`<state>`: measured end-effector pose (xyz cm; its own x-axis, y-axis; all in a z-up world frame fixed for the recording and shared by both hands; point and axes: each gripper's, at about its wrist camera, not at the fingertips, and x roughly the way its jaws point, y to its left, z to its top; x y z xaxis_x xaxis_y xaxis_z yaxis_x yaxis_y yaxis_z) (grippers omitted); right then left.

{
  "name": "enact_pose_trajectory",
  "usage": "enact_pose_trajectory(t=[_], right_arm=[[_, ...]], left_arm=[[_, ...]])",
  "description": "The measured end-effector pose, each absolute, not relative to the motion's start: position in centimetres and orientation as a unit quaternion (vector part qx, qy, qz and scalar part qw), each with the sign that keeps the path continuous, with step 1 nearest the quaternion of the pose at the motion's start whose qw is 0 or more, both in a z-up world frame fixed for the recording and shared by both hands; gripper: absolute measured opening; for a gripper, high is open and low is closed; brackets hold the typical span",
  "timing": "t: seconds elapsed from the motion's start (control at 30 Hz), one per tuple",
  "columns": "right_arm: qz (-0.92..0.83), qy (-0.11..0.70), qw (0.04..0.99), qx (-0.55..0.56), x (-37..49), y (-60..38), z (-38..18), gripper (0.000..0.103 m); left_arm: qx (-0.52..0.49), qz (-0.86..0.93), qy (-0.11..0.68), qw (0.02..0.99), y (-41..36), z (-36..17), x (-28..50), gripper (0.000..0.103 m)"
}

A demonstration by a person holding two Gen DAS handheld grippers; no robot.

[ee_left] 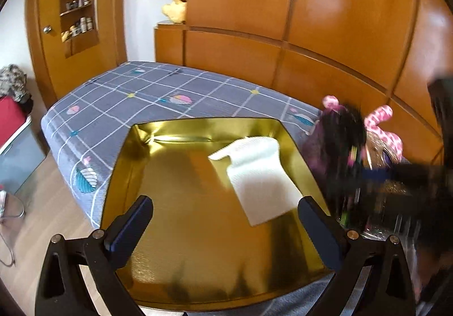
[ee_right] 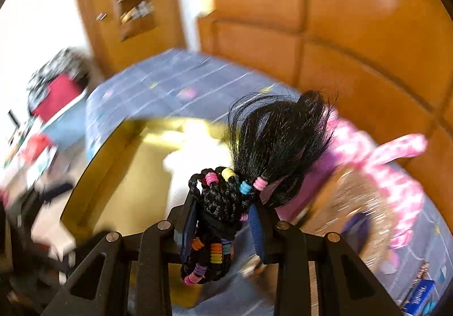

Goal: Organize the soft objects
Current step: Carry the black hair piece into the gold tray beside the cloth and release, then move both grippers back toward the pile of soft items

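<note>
A black braided hairpiece with coloured beads (ee_right: 223,202) is clamped in the right gripper (ee_right: 223,219). The left gripper (ee_left: 226,219) is held wide apart above the shiny gold square tray (ee_left: 175,231), where a white ribbed cloth (ee_left: 260,174) is seen lying at the far right.

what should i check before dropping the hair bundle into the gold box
1. Grip on the braided hair bundle: the right gripper is shut on it, beads and loose ends sticking out past the fingers. Ok.
2. Right gripper over the gold box: the right wrist view is blurred and the bundle seems near the box's right edge. Cannot tell.
3. Room in the box: only the white cloth lies inside, with bare floor to its left. Ok.
4. Left gripper: open and empty, but low over the box's near side, possibly in the way. Not ok.
5. Loose strands clear of the pink plush toy: cannot tell.
</note>
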<state>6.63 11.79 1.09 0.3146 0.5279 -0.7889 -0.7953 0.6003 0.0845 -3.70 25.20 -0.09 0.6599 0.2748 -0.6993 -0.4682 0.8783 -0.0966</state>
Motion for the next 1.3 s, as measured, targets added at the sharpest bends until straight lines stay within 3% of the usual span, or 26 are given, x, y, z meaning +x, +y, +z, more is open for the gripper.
enact_pose_trajectory(t=[0.27,0.47,0.6,0.97,1.03,1.3], right_arm=[[0.437,0.435,0.758,-0.213,5.5,14.8,-3.3,0.034],[0.418,0.449,0.76,-0.216,4.9,16.0,-4.9,0.047],[0.411,0.442,0.773,-0.195,4.8,14.8,-4.2,0.056],[0.362,0.395,0.834,-0.129,2.6,8.0,-0.7,0.058],[0.343,0.387,0.849,-0.112,2.4,6.3,-0.2,0.065],[0.274,0.356,0.891,-0.06,2.5,-0.1,1.9,0.068]], left_arm=[[-0.14,0.223,0.355,0.897,25.9,-0.3,-3.8,0.103],[-0.144,0.227,0.355,0.895,26.2,-0.4,-3.9,0.103],[-0.144,0.229,0.353,0.896,26.3,-0.3,-3.9,0.103],[-0.126,0.215,0.337,0.908,24.7,0.6,-4.2,0.103],[-0.123,0.208,0.334,0.911,24.2,0.8,-4.2,0.103],[-0.096,0.182,0.332,0.921,22.2,1.2,-4.2,0.103]])
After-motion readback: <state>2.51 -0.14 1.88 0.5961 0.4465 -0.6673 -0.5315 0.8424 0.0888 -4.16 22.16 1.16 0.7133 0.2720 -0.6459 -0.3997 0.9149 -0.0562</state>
